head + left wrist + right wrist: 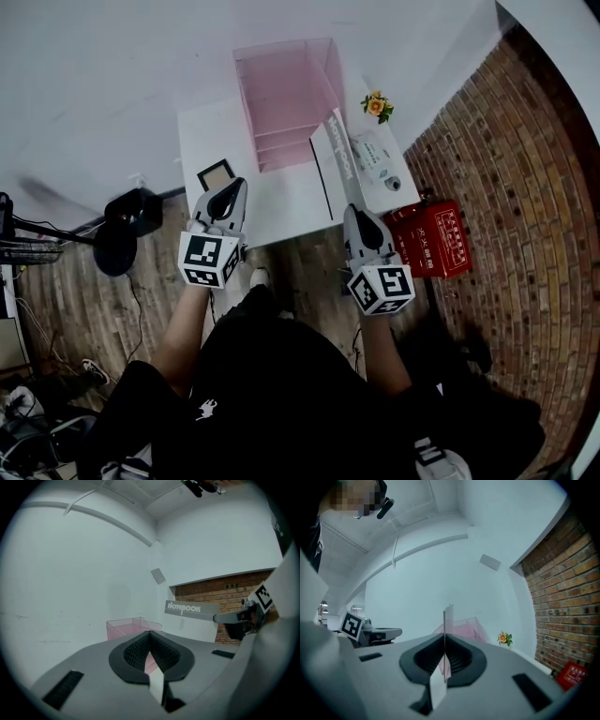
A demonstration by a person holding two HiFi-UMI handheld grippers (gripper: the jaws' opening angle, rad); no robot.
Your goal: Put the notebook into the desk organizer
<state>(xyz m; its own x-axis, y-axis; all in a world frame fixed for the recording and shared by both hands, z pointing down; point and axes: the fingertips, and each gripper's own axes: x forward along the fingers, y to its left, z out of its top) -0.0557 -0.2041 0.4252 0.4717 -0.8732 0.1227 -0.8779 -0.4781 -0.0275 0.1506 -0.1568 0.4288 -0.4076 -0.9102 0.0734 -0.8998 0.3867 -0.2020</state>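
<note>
**Notebook held upright in front of the organizer, not yet in**

Head view: The pink see-through desk organizer (330, 75) stands at the back of the white table (208, 131), open side toward the person. The right gripper (354, 212) holds the notebook (333, 173) on edge above the table's right half, just in front of the organizer's right wall and outside it. The left gripper (234, 186) hangs over the table's near left edge, near a small picture frame (216, 175). A yellow flower (376, 105) and a white box (375, 159) sit to the right of the notebook. A red box (431, 239) lies on the wood floor by the brick wall.

Left gripper view: The left gripper (150, 633) has its jaws pressed together with nothing between them. The organizer (125, 626) lies ahead. To the right, the notebook (192, 616) shows its "NOTEBOOK" band, with the right gripper (234, 618) on its edge.

Right gripper view: The right gripper (444, 637) pinches the notebook (447, 618), seen edge-on as a thin upright sheet. The organizer (464, 627) is behind it, the flower (504, 638) to the right, the left gripper (375, 633) at far left.
</note>
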